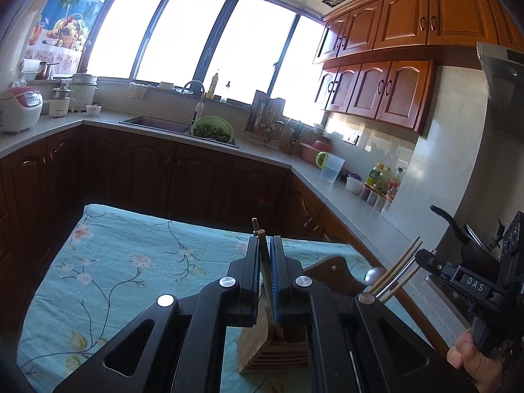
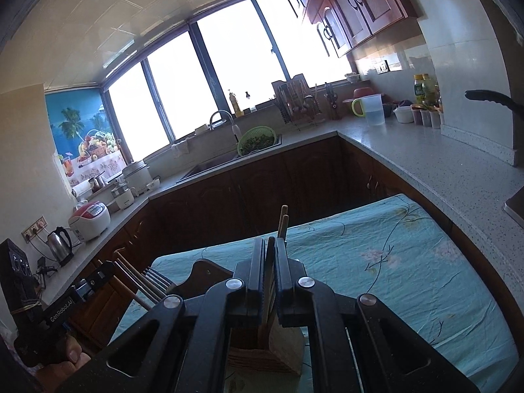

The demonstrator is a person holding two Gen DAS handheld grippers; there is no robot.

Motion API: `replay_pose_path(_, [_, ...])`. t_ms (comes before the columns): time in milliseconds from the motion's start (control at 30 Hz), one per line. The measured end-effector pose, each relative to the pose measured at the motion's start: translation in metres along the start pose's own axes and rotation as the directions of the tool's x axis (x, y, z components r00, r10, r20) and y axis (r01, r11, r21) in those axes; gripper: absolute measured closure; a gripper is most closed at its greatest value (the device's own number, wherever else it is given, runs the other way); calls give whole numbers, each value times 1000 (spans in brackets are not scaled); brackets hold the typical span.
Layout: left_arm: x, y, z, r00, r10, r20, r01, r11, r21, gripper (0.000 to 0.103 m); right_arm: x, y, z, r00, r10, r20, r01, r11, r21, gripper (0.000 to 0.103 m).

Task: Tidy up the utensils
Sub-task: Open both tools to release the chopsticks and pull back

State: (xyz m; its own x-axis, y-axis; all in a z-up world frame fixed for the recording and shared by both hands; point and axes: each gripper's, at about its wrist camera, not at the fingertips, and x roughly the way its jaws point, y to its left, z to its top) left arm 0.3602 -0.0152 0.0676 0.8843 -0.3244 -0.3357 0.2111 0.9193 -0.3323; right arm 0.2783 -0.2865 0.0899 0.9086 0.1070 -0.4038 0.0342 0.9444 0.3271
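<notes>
Wooden utensil holder [image 1: 275, 350] sits nearest, on the floral cloth [image 1: 124, 262]. Left gripper [image 1: 264, 245] above it pinches chopsticks [image 1: 262, 239]; right gripper [image 2: 269, 245] likewise clamps chopsticks [image 2: 283, 224] over it. Sink [image 1: 157, 123] far behind holder.

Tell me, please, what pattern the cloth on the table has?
The tablecloth is turquoise with a floral vine print, clearest in the left wrist view.

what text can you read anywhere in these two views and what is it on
"DAS" – on the right claw's body, seen from the left wrist view.
"GenRobot.AI" – on the left claw's body, seen from the right wrist view.
Oil bottle labels, the rice cooker panel and the white pot's mark: too small or blurred to read.
</notes>
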Motion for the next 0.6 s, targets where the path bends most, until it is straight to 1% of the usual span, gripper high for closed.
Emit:
replay_pose_path(333, [-2, 6, 4, 1000, 4, -3, -4, 1000, 5, 98, 1, 0, 0, 1000, -5, -1, 5, 1000, -1, 98])
replay_pose_path(433, [-3, 7, -3, 1000, 5, -6, -5, 1000, 4, 98, 3, -2, 0, 1000, -13, -9, 13, 1000, 5, 97])
replay_pose_path(600, [-4, 5, -4, 1000, 9, -11, -9, 1000, 12, 98, 4, -4, 0, 1000, -13, -14, 14, 1000, 15, 97])
